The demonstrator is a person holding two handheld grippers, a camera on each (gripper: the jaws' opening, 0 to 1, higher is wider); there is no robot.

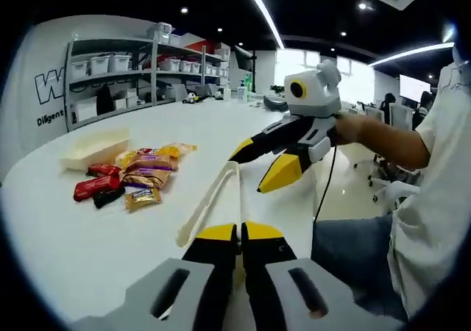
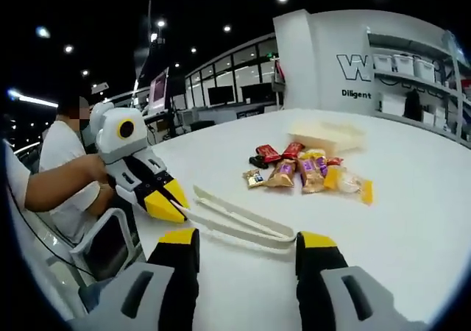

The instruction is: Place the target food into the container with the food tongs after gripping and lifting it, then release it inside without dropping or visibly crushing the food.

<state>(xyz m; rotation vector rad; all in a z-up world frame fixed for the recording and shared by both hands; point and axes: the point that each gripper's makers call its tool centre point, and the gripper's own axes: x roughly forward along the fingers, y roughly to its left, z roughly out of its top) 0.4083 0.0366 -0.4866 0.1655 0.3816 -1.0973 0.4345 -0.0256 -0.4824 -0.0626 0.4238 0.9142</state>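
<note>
Two-handedly working at a white table (image 1: 73, 257), with white plastic food tongs (image 1: 210, 202) lying flat on it between the grippers, not yet lifted.

Holding the left gripper (image 1: 239, 233) clenched, its yellow tips pressed nearly together with nothing seen between them, just beside the spread ends of the tongs. Showing the same gripper from the right gripper view with its tip at one tong arm; cannot tell whether touching.

Holding the right gripper (image 2: 249, 241) released, jaws spread wide on either side of the joined end of the tongs and not clamping it. Showing it from the left gripper view as well, hanging open at the far end of the tongs and carried by a person's hand (image 1: 353, 129).

Leaving the food untouched: wrapped snack packets (image 1: 132, 176) in red, purple, gold and orange, resting in a loose pile on the table, well apart from both grippers.

Showing the container, a shallow cream tray (image 1: 96, 148), sitting on the table just beyond the pile; cannot tell whether touching the nearest packet.

Showing grey shelving (image 1: 132, 73) with storage bins against the far wall.
</note>
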